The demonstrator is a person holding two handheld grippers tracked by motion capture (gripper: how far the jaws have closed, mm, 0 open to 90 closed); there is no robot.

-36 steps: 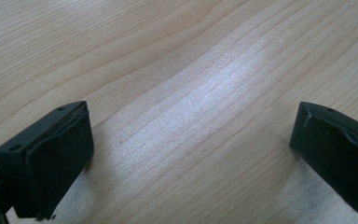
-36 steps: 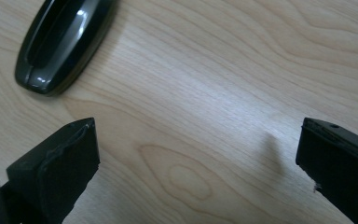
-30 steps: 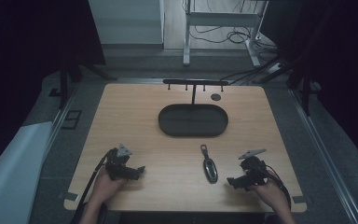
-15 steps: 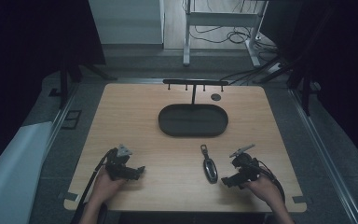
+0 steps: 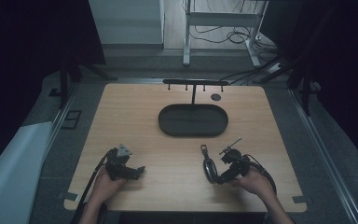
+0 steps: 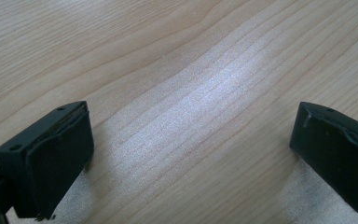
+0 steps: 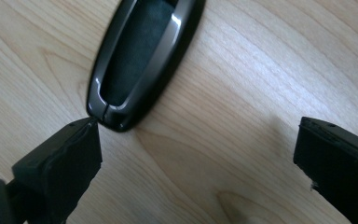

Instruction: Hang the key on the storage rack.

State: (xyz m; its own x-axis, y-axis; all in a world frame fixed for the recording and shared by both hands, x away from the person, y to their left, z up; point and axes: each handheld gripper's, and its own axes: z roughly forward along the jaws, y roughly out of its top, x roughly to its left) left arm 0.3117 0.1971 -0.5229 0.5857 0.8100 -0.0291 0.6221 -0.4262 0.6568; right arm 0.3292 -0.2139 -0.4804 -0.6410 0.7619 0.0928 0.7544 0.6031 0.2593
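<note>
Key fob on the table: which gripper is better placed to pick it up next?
Right. The right gripper sits open right beside the key fob, one jaw at its end. The left gripper, open too, rests over bare table.

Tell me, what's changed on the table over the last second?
The right gripper slid left across the table toward the key fob; its jaws now stand open beside the fob's near end, holding nothing. The left gripper, the fob, the dark oval tray and the hook rack stayed put.
</note>
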